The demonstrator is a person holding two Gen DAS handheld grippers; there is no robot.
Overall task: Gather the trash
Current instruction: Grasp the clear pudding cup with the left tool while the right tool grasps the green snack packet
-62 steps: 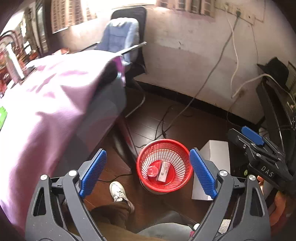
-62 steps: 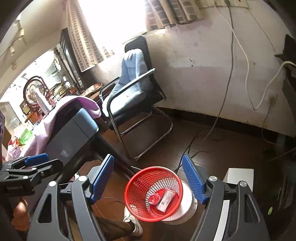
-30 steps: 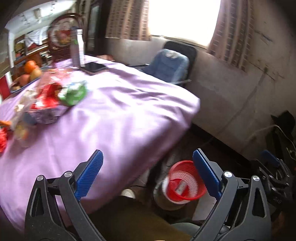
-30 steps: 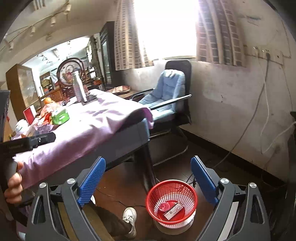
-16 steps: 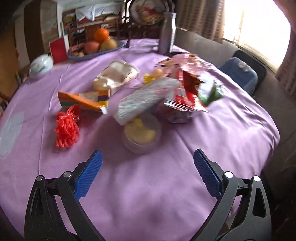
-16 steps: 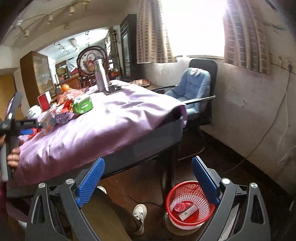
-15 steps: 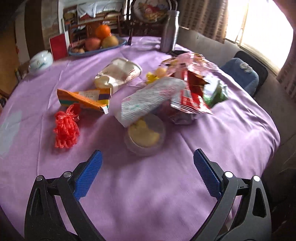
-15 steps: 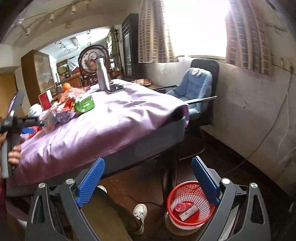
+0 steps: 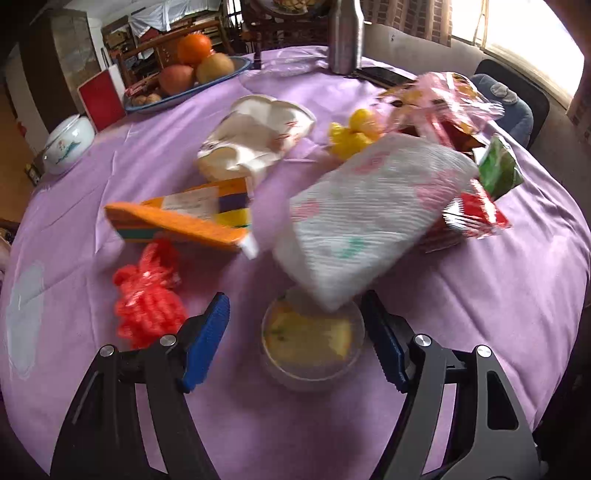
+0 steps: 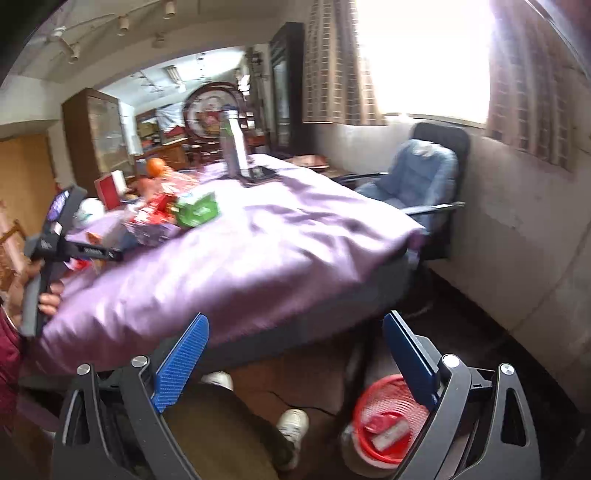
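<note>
One round clear plastic cup (image 9: 312, 345) with yellow food inside sits on the purple-clothed table (image 9: 480, 295), between the blue ribbed pads of the left gripper (image 9: 295, 341); jaws closing, right pad at the rim, left pad still apart from it. White quilted paper-towel pack (image 9: 369, 218) overhangs the cup's far edge at 12 o'clock. Red plastic net bag (image 9: 147, 295), bunched, at 10 o'clock of the cup. Flattened orange carton (image 9: 181, 218) beyond it. Crumpled white bread bag (image 9: 255, 140), yellow wrapper (image 9: 351, 134), red foil packet (image 9: 469, 218), green carton (image 9: 498, 170), pink snack bag (image 9: 450, 96) farther out. One steel bottle (image 9: 345, 35) at 12 o'clock, blue fruit bowl (image 9: 221, 75) with one orange and two other round fruits at 11, white lidded bowl (image 9: 68, 142) at 10.

Right gripper (image 10: 295, 363) wide, nothing between its pads, off the table edge. Red mesh basket (image 10: 384, 417) on the floor at 5 o'clock holds two pieces of trash. Blue-cushioned black chair (image 10: 424, 177) at 2 o'clock by the wall.
</note>
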